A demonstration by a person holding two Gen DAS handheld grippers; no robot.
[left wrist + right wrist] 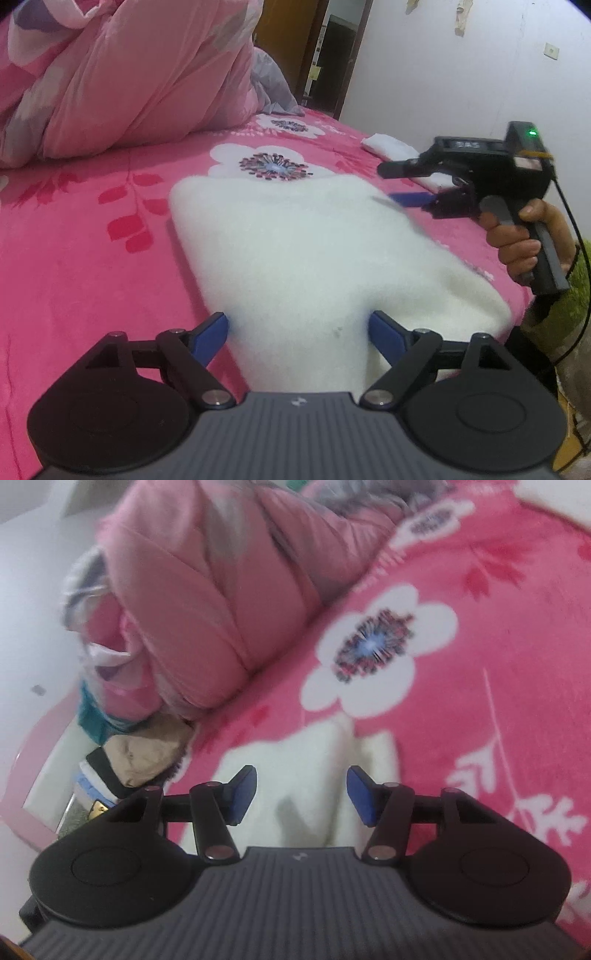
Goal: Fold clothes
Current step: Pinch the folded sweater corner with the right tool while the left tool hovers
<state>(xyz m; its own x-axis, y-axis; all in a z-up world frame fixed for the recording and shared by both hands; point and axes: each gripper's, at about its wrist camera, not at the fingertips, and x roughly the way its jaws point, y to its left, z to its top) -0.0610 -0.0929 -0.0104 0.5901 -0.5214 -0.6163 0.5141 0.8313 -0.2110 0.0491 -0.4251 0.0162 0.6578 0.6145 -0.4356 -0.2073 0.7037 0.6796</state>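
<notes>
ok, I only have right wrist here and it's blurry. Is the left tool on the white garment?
Observer: The left tool is open, its pads either side of the near end of the white fleece garment.
Operator: Where does my right tool sit from there?
Observer: The right tool is at the garment's far right edge, open, above the fabric; a hand grips its handle.
Operator: Anything else white on the bed?
Observer: Yes, a small folded white cloth lies behind the right tool, near the wall side of the pink floral blanket.
</notes>
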